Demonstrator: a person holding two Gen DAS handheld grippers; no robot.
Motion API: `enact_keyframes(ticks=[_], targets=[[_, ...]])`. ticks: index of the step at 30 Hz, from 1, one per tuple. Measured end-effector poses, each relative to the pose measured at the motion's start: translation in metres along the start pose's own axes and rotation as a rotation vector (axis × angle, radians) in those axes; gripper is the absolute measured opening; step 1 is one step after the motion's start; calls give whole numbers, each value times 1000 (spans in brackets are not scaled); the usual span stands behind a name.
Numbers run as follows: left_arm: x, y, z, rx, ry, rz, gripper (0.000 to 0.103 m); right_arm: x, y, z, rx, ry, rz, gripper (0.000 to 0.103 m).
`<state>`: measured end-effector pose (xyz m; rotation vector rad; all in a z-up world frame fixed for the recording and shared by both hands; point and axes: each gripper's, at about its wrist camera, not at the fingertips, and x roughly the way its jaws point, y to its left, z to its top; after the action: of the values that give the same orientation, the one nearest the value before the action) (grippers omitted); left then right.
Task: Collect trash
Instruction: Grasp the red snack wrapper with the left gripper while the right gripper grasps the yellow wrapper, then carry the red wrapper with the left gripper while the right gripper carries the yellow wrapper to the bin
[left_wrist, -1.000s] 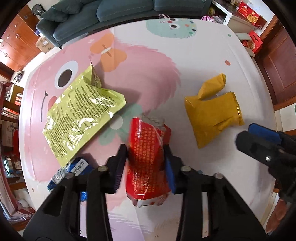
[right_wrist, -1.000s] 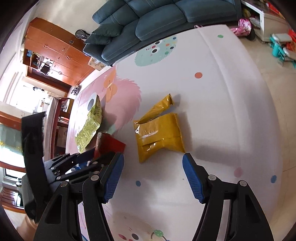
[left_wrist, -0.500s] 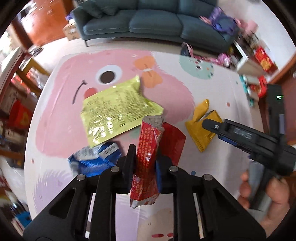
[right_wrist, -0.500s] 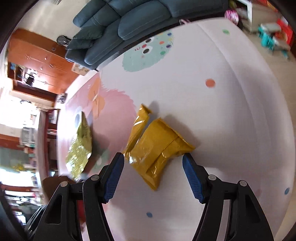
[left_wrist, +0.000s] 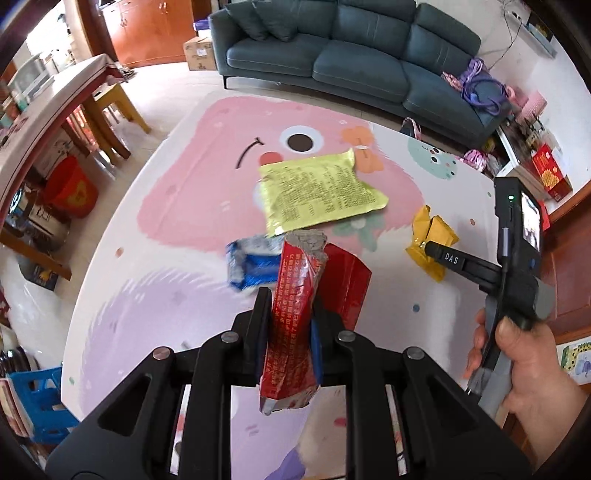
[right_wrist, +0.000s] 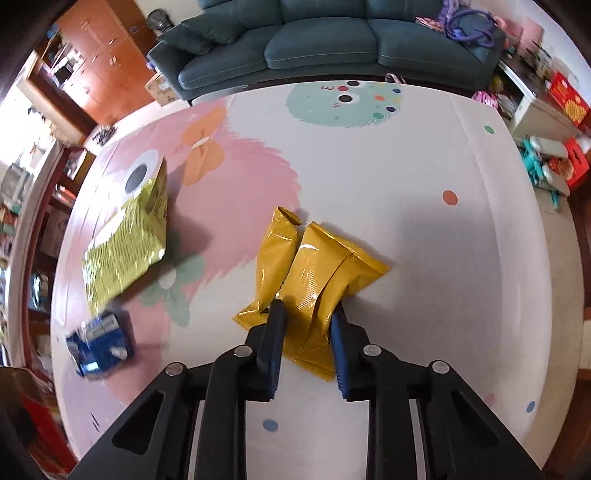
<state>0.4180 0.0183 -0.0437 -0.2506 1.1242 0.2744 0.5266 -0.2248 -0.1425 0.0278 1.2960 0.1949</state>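
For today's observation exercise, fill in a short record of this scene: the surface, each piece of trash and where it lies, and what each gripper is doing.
Surface: cartoon-print play mat
Left gripper: shut on red wrapper, held above the mat
Right gripper: closed around orange-yellow wrapper, which lies on the mat
Yellow-green packet: flat on the mat's pink patch
Blue wrapper: on the mat, near the packet
Background: dark teal sofa

A: Where does the left wrist view sit?
B: High above the play mat (left_wrist: 177, 229), facing the sofa (left_wrist: 354, 48).
A: And the right?
B: Much lower, close over the mat, same heading (both catch the green wrapper (left_wrist: 321, 194) and blue packet (right_wrist: 99, 343)).
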Motion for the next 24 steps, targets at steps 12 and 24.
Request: enact_keyframes(ticks=[12, 24], targets=[[-78, 67, -73, -33, -72, -7, 16, -42, 38, -70, -34, 63, 56, 4], [-154, 142, -143, -11, -153, -44, 16, -123, 124, -185, -167, 66, 63, 4]])
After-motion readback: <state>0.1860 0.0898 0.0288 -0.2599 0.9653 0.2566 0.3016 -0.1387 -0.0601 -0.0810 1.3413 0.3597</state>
